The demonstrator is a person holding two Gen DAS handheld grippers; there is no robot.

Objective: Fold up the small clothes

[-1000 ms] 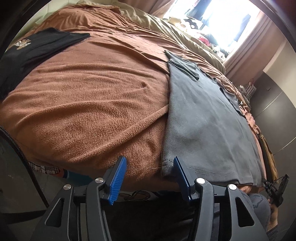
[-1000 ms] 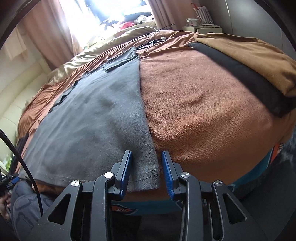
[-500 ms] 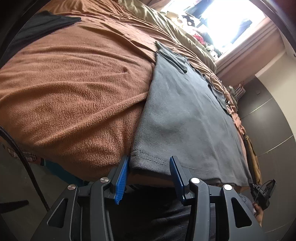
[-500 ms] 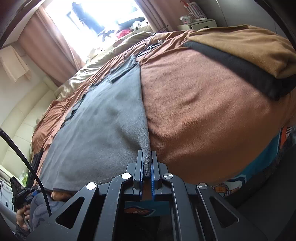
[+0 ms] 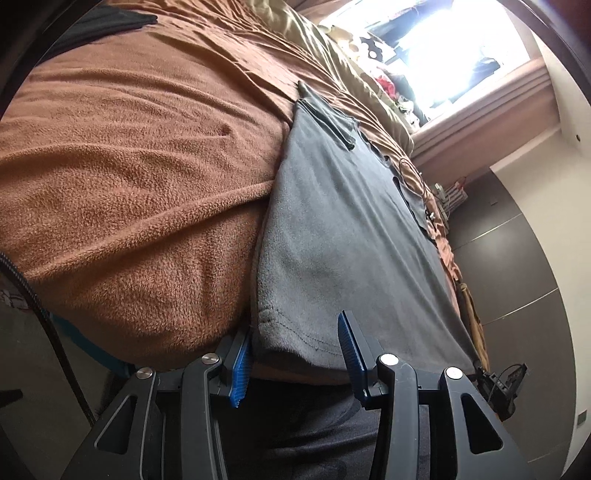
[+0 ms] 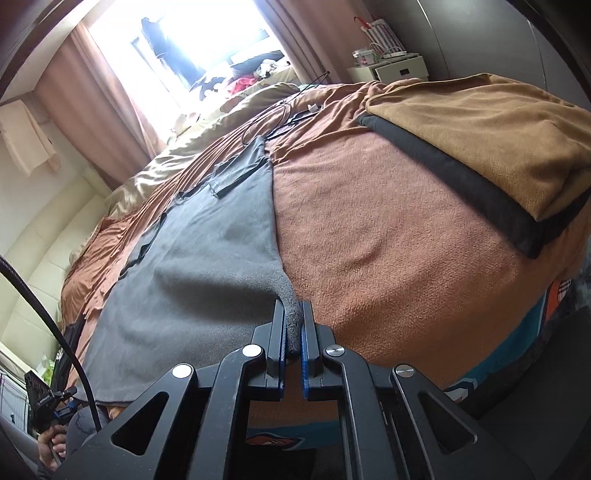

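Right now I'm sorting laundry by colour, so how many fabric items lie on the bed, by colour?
Grey: 1, the grey T-shirt
Black: 1, the black garment
Tan: 1, the folded tan blanket
Brown: 1, the brown bed cover
Total: 4

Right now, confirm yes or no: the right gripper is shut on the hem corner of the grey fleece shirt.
Yes: the right gripper has its blue pads pressed together on the grey shirt's bunched corner.
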